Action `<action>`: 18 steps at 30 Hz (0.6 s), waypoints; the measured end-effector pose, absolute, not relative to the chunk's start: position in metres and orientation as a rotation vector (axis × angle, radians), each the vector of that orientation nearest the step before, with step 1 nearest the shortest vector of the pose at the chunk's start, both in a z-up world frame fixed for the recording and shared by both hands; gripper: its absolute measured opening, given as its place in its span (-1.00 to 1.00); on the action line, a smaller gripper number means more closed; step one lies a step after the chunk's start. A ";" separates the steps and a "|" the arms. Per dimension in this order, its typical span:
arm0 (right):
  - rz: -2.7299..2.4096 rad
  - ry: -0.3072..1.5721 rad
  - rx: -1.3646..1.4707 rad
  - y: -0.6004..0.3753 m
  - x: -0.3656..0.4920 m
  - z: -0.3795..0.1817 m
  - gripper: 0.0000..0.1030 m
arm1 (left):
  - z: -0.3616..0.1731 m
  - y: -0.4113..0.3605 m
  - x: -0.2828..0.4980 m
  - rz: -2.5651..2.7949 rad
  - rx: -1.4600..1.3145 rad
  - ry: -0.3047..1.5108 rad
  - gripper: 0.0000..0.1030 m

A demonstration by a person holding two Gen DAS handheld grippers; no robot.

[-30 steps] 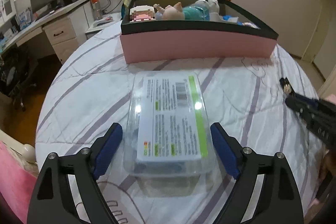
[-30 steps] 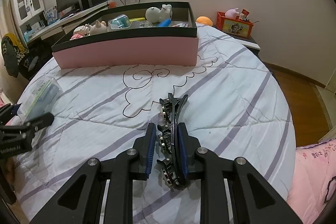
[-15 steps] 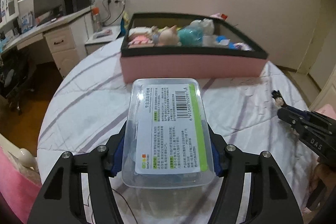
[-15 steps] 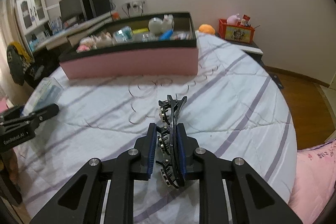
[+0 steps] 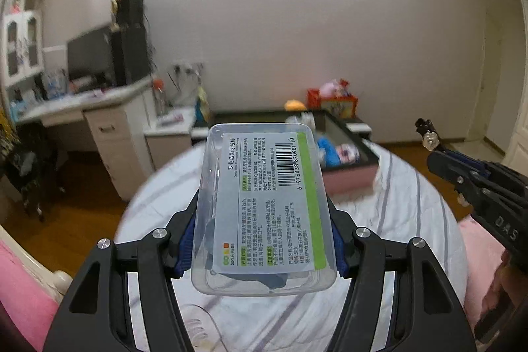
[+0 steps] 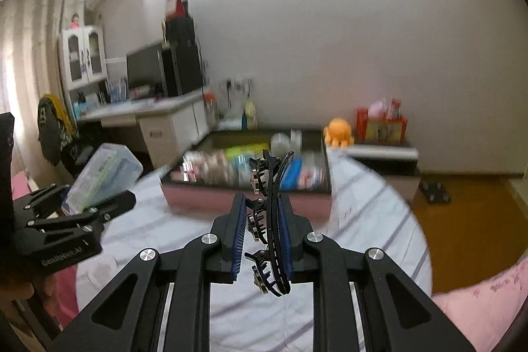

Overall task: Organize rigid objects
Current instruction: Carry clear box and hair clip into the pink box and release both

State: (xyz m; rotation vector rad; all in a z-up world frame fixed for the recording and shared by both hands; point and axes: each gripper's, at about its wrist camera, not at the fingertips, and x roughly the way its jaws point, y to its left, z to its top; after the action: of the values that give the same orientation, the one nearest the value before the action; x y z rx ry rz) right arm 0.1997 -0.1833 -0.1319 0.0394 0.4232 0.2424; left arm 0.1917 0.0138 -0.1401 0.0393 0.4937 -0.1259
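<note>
Tray (image 5: 349, 169) sits at 12 o'clock from both your grippers: L gripper (image 5: 262, 240) clamps floss box (image 5: 264, 207) lengthwise, R gripper (image 6: 262, 240) pinches hair clip (image 6: 269, 220), similarly near.

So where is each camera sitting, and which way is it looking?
Left wrist: on the left gripper, facing the pink box past its clear case; right gripper at the right edge.
Right wrist: on the right gripper, facing the box past its hair clip; left gripper at the left.
Shared: box, bed, both grippers, case.
</note>
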 end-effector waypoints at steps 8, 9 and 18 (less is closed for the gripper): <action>0.232 0.340 -0.023 -0.162 0.188 -0.100 -0.63 | -0.102 0.011 0.170 -0.117 0.066 0.370 0.25; 0.233 0.328 -0.024 -0.161 0.186 -0.097 -0.63 | -0.099 0.011 0.169 -0.118 0.070 0.362 0.25; 0.248 0.291 -0.037 -0.157 0.188 -0.083 -0.63 | -0.086 0.012 0.172 -0.101 0.102 0.315 0.25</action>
State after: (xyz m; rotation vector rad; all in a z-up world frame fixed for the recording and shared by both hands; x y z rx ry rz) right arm 0.1876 -0.1572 -0.0832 -0.0373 0.2912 0.2480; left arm 0.1718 0.0118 -0.0860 0.1025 0.3150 -0.1011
